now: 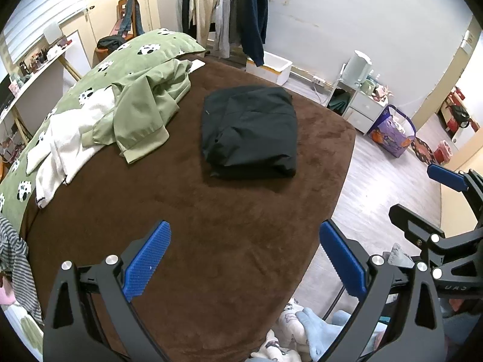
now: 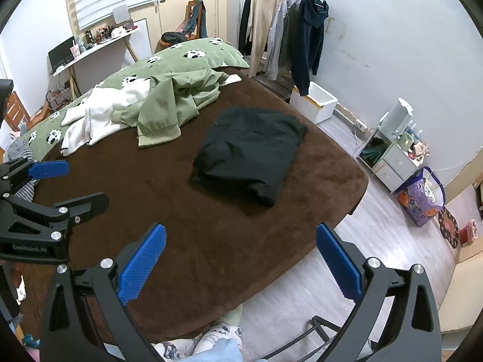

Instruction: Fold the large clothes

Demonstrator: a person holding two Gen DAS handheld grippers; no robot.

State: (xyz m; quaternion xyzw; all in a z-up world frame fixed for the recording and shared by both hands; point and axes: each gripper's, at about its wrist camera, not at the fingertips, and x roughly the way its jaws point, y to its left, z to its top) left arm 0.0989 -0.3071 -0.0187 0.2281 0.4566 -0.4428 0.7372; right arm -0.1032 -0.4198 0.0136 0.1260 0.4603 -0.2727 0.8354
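A black garment [image 1: 250, 132] lies folded into a neat rectangle on the brown bedspread [image 1: 187, 235]; it also shows in the right wrist view [image 2: 250, 154]. My left gripper [image 1: 244, 259] is open and empty, held well short of the garment above the near part of the bed. My right gripper [image 2: 241, 262] is open and empty, above the bed's near edge. The right gripper shows at the right of the left wrist view [image 1: 422, 196], and the left gripper at the left of the right wrist view [image 2: 69, 184].
A crumpled green garment [image 1: 148, 108] and a white one [image 1: 69, 141] lie on the green panda duvet [image 1: 126, 57] at the back left. A clothes rack [image 2: 286, 27], white box [image 2: 317, 102], drawer unit [image 2: 392, 157] and purple bag [image 2: 422, 199] stand on the floor.
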